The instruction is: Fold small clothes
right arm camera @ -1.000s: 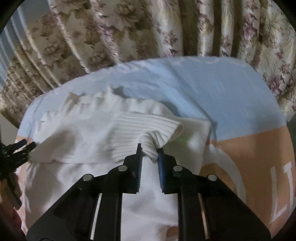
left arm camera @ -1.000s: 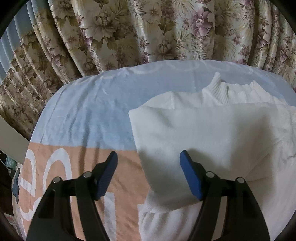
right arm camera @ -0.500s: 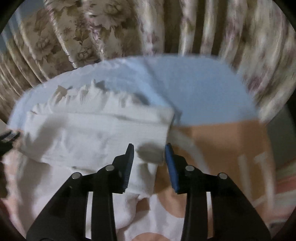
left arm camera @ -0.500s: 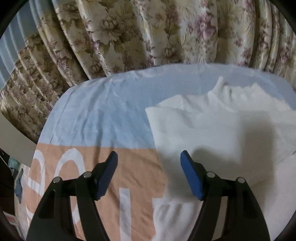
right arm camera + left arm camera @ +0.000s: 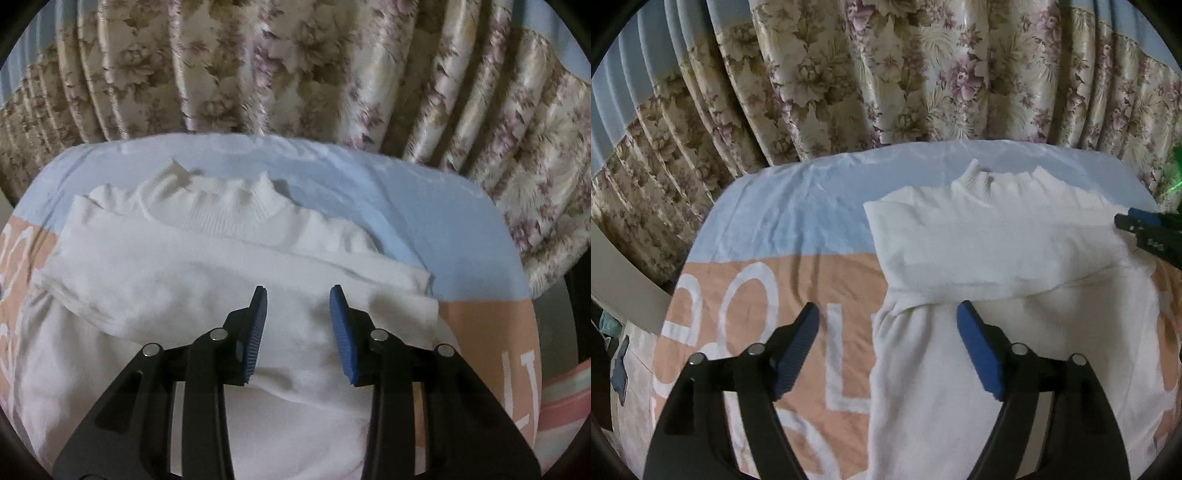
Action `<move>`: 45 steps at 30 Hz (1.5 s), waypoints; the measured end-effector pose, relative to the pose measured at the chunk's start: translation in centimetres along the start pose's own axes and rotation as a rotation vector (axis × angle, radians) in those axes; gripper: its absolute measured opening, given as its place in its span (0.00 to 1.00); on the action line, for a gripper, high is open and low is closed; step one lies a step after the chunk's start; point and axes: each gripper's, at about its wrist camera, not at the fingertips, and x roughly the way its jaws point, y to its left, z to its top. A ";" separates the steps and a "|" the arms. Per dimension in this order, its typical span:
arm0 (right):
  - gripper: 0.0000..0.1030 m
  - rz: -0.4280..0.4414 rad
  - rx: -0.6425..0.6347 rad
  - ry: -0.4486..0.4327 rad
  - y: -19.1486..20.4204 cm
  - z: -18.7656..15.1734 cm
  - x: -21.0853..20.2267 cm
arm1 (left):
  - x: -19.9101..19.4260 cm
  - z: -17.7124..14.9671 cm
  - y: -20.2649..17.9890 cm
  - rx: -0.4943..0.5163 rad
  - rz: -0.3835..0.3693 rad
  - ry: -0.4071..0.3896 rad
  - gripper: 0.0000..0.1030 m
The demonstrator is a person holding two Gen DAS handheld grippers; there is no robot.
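Note:
A white ribbed sweater (image 5: 997,243) lies flat on the bed, its collar toward the curtain and both sleeves folded across its chest. It also shows in the right wrist view (image 5: 207,280). My left gripper (image 5: 886,350) is open and empty above the sweater's left edge. My right gripper (image 5: 298,332) is open and empty above the folded sleeve, near the sweater's right side. The right gripper's tip shows at the right edge of the left wrist view (image 5: 1145,232).
The bed cover (image 5: 798,229) is light blue at the far end and peach with large white letters nearer to me. A floral curtain (image 5: 886,74) hangs close behind the bed. The bed's edges fall away at left and right.
My right gripper let go of the sleeve cuff, opened and pulled back. The sleeve now lies flat across the chest. My left gripper stayed open and drew back a little.

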 end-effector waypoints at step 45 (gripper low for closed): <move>0.74 0.252 0.107 0.056 -0.2 -24.1 -15.3 | -3.5 -17.3 2.3 -0.089 -0.150 0.126 0.98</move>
